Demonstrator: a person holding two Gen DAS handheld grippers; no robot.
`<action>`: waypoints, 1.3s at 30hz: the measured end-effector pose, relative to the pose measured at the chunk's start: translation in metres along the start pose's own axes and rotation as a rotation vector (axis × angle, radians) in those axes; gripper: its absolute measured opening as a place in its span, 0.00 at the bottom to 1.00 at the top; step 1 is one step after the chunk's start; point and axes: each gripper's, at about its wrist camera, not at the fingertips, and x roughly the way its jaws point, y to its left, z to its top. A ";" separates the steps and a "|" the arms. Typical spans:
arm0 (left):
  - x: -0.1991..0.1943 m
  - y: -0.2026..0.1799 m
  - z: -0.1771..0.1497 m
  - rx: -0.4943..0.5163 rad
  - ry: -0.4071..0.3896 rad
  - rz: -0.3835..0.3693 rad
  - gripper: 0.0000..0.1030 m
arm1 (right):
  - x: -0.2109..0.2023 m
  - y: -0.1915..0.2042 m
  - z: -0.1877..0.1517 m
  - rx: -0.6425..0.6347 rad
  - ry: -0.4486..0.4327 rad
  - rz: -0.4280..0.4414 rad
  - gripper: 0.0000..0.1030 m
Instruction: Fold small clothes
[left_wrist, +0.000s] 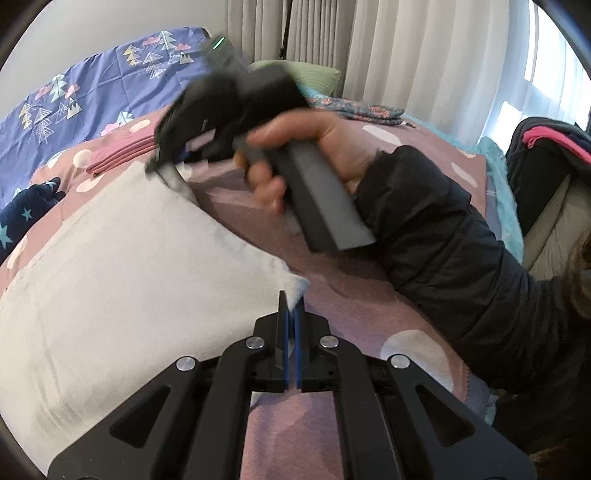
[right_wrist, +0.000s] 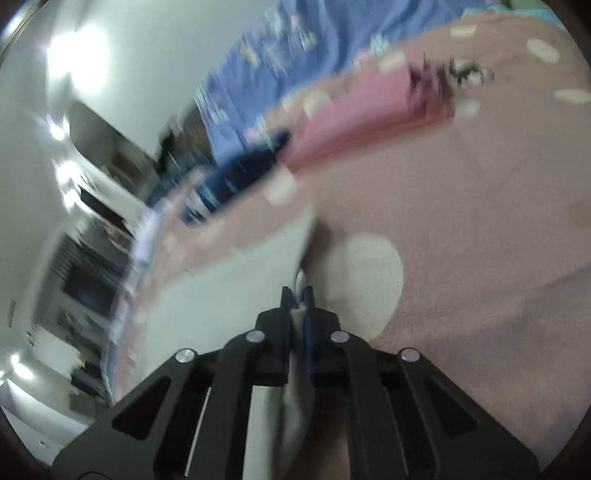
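Observation:
A white garment (left_wrist: 122, 258) lies spread on the pink dotted blanket (left_wrist: 332, 295). My left gripper (left_wrist: 294, 301) is shut on its near right corner. In the left wrist view my right gripper (left_wrist: 166, 166), held by a hand in a black sleeve, pinches the garment's far corner. The right wrist view, blurred, shows the right gripper (right_wrist: 296, 293) shut with the white garment (right_wrist: 229, 288) caught between its pads and trailing back under the jaws.
A folded pink garment (left_wrist: 122, 153) lies farther back on the blanket, a dark blue star-print garment (left_wrist: 22, 214) at the left edge. A purple tree-print sheet (left_wrist: 74, 92) covers the far side. Curtains (left_wrist: 406, 55) hang behind; dark bags (left_wrist: 546, 155) sit right.

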 end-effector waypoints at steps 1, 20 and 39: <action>0.001 0.000 0.000 0.001 0.002 -0.005 0.01 | -0.012 0.005 0.002 -0.032 -0.051 -0.015 0.02; 0.028 -0.003 -0.013 -0.027 0.071 -0.014 0.08 | 0.040 0.000 -0.024 -0.144 0.120 -0.108 0.00; -0.222 0.175 -0.236 -0.605 -0.076 0.572 0.23 | -0.036 0.063 -0.070 -0.210 -0.034 0.019 0.55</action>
